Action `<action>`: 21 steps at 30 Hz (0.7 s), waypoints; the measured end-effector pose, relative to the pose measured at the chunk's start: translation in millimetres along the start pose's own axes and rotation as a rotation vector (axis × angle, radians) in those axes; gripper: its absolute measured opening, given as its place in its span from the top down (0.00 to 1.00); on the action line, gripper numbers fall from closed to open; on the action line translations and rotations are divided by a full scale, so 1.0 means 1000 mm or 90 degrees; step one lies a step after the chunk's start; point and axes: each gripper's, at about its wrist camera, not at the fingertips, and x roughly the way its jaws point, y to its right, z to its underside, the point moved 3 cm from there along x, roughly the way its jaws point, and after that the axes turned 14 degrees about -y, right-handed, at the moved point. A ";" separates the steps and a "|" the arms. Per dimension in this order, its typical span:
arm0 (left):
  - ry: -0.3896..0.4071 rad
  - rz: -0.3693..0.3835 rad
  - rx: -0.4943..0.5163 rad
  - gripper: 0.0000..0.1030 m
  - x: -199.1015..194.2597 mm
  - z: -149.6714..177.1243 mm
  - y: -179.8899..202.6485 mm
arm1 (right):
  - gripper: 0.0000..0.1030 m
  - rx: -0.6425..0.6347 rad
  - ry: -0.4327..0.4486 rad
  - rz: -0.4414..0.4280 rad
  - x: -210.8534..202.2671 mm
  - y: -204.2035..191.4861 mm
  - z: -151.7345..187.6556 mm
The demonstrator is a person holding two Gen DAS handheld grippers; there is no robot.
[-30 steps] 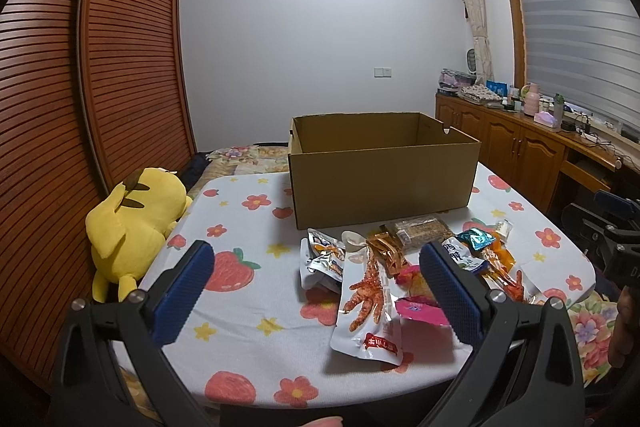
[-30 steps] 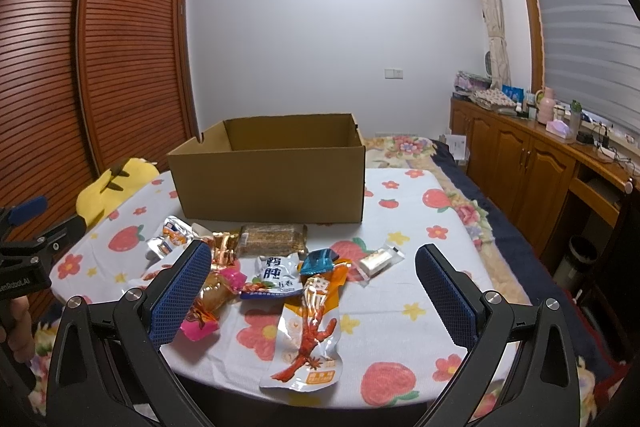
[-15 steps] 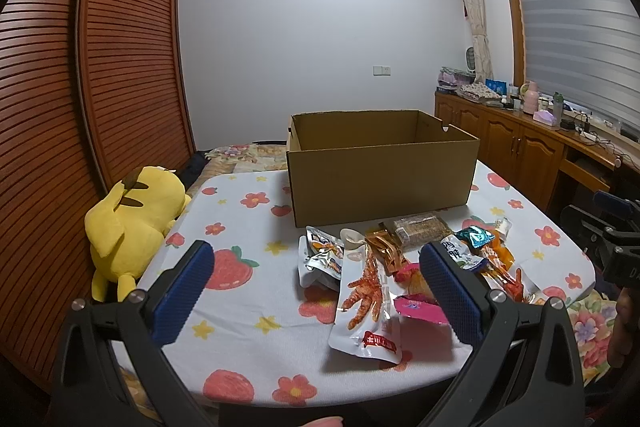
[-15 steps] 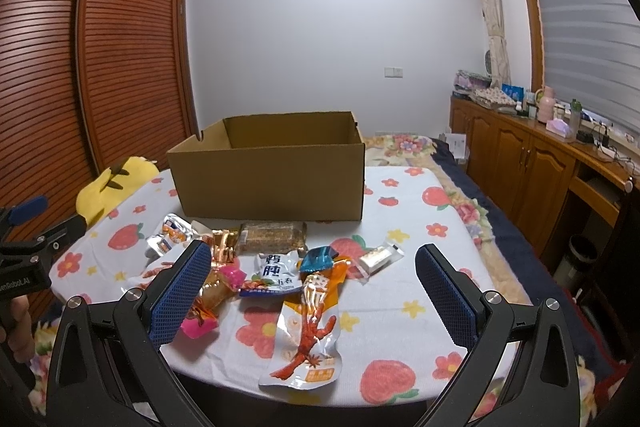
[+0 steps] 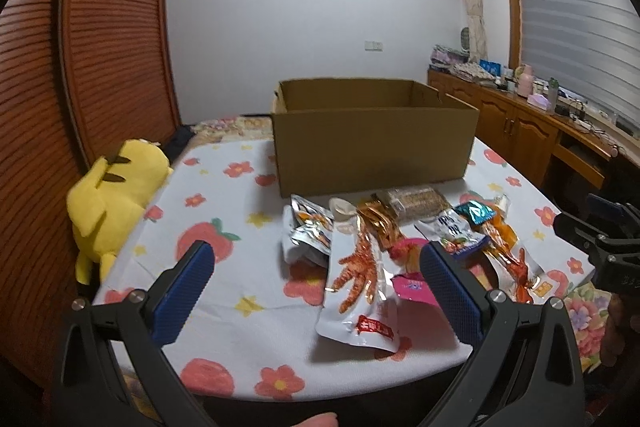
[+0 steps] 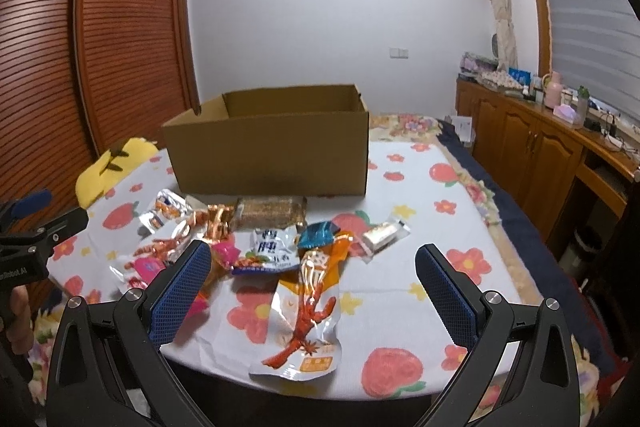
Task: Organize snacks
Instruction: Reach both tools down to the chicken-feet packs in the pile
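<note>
— Snacks? Shiny packets (image 5: 360, 263) heaped mid-frame on the fruit-print tablecloth (image 5: 224, 187), just before an open cardboard box (image 5: 372, 143).

— Grippers? Left gripper (image 5: 316, 275) spread wide, holding nothing. Right gripper (image 6: 312, 275) likewise, low in frame.

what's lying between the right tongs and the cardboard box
In the right wrist view, snack packets: an orange chicken-foot pouch, a white packet and a brown bar before the cardboard box.
</note>
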 end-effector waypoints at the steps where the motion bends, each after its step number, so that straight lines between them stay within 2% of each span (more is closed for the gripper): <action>1: -0.006 0.007 -0.002 0.00 0.003 0.000 -0.001 | 0.00 -0.001 -0.004 0.000 0.003 0.001 0.001; 12: -0.087 0.067 0.019 0.02 0.044 -0.013 -0.003 | 0.00 -0.032 -0.085 -0.019 0.042 0.013 0.002; 14: -0.109 0.077 0.021 0.08 0.055 -0.016 -0.004 | 0.03 -0.035 -0.107 -0.031 0.050 0.015 0.001; 18: -0.144 0.088 0.040 0.09 0.072 -0.021 -0.003 | 0.05 -0.036 -0.142 -0.051 0.064 0.018 0.001; 21: -0.170 0.102 0.043 0.10 0.085 -0.023 -0.003 | 0.11 -0.034 -0.168 -0.071 0.073 0.021 0.003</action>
